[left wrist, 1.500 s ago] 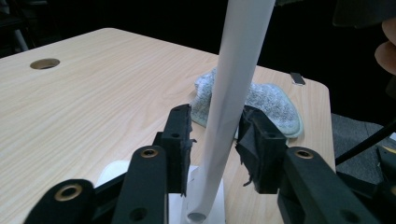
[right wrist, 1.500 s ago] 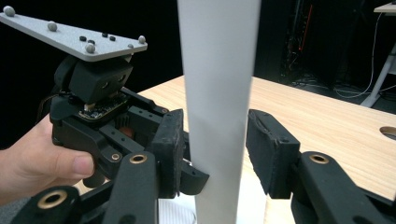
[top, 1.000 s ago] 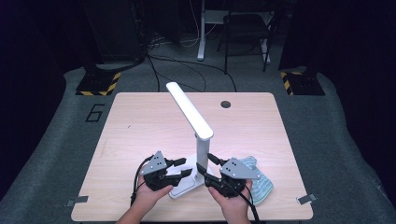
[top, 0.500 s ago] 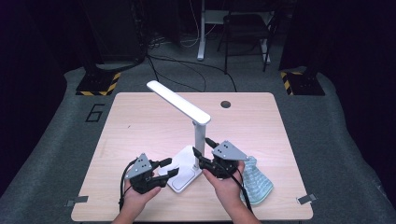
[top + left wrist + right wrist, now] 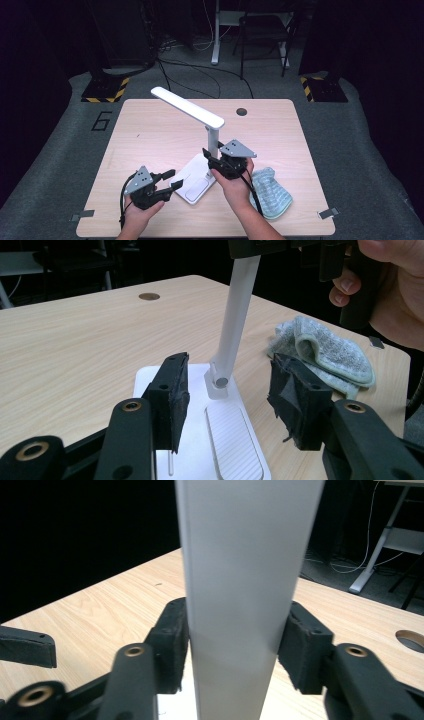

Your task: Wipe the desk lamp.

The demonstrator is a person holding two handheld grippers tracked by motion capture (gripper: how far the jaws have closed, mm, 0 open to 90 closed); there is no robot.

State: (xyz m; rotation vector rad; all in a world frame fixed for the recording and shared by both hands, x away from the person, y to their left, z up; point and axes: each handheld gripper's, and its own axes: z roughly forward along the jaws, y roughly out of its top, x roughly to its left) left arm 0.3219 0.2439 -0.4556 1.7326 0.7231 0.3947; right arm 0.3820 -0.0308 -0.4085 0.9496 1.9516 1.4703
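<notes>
The right gripper (image 5: pixel 216 159) has just closed on the white desk lamp's (image 5: pixel 212 142) upright post—the left gripper (image 5: pixel 169 180) gapes, empty, astride its base—so an uneven pull could topple it.

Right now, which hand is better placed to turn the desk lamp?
Right. The right tool already clasps the lamp's post; the left tool stands open over the lamp's base, touching nothing.
</notes>
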